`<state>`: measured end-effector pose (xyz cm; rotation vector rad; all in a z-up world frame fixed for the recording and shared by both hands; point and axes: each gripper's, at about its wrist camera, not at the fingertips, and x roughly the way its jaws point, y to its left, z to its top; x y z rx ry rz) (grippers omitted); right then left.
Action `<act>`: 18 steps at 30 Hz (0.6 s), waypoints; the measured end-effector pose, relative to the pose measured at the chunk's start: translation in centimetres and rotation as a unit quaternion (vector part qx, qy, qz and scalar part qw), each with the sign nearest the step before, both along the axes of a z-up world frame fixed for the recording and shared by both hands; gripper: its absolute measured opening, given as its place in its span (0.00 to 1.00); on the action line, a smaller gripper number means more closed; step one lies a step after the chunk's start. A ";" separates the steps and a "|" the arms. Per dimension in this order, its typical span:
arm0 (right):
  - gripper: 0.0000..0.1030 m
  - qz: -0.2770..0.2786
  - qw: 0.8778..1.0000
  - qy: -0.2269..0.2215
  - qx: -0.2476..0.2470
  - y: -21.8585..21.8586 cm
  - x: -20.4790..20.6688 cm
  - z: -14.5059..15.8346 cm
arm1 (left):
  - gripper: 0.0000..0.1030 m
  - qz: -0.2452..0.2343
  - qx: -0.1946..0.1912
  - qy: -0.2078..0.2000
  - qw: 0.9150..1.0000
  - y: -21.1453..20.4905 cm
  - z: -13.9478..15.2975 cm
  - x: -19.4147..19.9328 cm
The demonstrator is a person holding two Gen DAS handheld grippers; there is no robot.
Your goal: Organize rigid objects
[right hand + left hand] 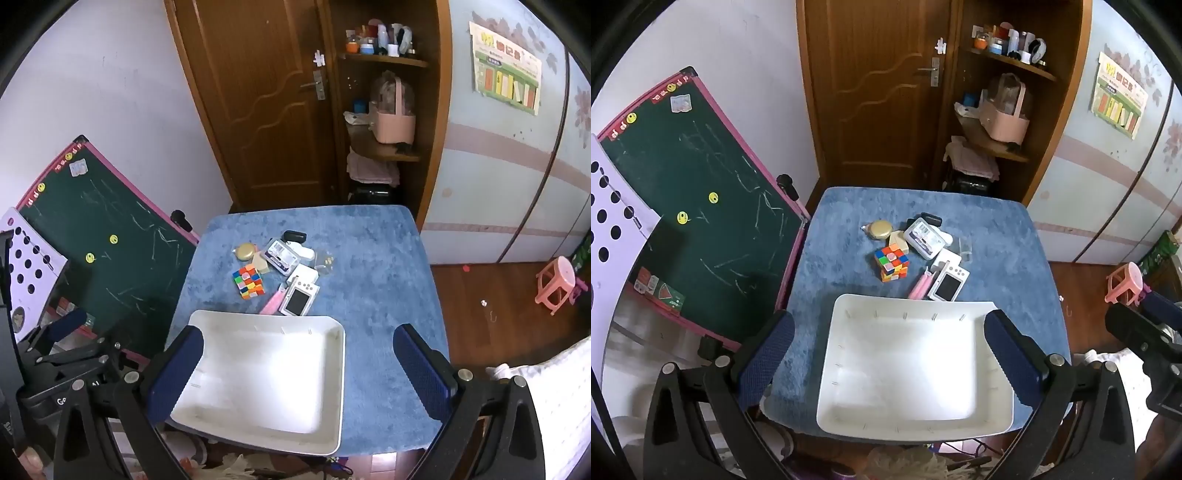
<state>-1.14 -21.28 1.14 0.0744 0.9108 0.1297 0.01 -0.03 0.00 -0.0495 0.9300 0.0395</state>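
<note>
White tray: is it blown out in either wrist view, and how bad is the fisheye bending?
Left wrist: the white tray floor glares nearly featureless; door frame bows. Right wrist: tray is dimmer, faint marks visible; wardrobe edges curve strongly.

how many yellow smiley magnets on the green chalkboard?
4 visible: two on the green chalkboard face, two on its pink top frame. More may be hidden lower down.
</note>
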 end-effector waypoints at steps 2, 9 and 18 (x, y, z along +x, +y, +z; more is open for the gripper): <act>1.00 0.000 1.000 -0.003 -0.004 0.2 0.0 0.0 | 0.99 0.000 0.000 0.001 1.000 0.0 0.0 0.0; 1.00 -0.007 1.000 0.010 0.005 -0.7 0.8 -0.7 | 0.99 0.002 -0.002 0.004 1.000 -0.5 -1.1 -0.1; 1.00 -0.005 1.000 0.020 0.003 -0.4 0.9 -1.2 | 0.99 -0.002 -0.005 0.016 1.000 -1.2 -2.1 -0.3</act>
